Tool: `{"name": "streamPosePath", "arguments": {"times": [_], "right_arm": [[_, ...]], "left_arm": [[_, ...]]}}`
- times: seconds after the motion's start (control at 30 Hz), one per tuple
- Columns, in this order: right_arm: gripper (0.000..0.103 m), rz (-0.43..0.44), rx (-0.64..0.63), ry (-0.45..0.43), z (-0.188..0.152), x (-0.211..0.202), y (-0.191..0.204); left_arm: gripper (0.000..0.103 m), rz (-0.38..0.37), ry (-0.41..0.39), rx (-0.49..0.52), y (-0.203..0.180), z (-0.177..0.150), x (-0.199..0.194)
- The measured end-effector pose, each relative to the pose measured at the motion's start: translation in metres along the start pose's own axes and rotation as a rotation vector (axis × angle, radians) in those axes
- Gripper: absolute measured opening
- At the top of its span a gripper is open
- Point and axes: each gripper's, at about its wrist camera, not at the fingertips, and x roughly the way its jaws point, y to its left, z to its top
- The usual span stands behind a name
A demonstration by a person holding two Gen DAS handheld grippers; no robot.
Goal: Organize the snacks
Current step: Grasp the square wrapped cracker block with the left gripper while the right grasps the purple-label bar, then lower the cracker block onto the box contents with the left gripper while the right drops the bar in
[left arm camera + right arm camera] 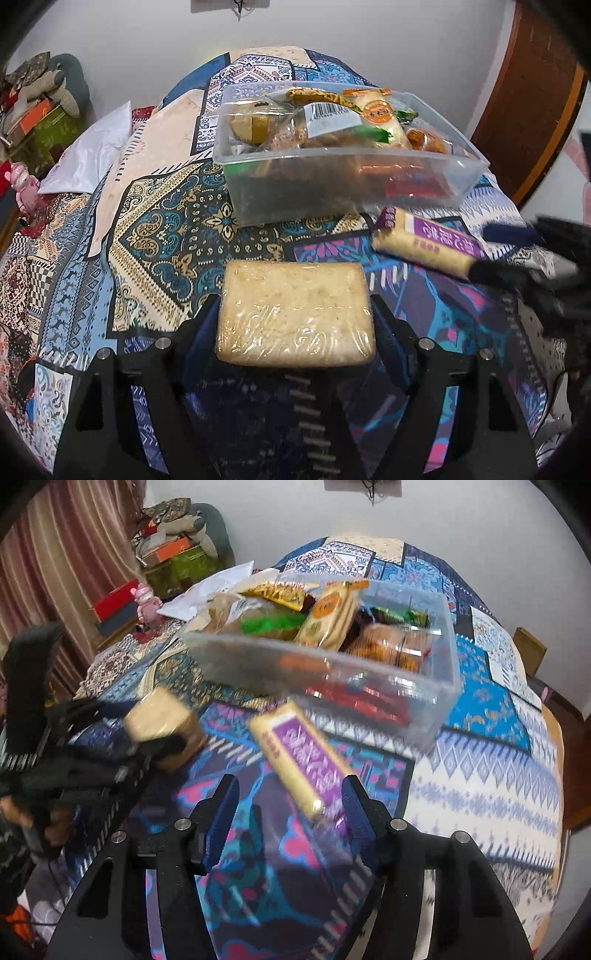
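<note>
The left gripper [295, 317] clamps a pale plastic-wrapped square cake [295, 314]; the right gripper [290, 805], seemingly loose, straddles a blurred purple-labelled biscuit pack [301, 760].

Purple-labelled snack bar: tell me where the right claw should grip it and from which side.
Grip the purple-labelled snack bar across its narrow width, at the near end, coming from the end away from the clear bin. It is long and slim, and its near end already lies between the fingers of the right claw, so the flat long edges suit the pads best.
</note>
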Motion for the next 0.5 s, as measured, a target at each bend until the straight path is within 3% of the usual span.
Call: {"name": "streamPosePath", "arguments": {"times": [0.3,0.5], "right_arm": [[0.062,-0.004,-0.018,0.091,0.018,0.052,-0.005],[0.052,0.046,-0.01,0.087,0.012,0.048,-0.004]], "left_arm": [[0.077,0.001,-0.015,0.014,-0.002,-0.002,0.0],[0.076,0.001,-0.022,0.008,-0.003,-0.003,-0.004]]}}
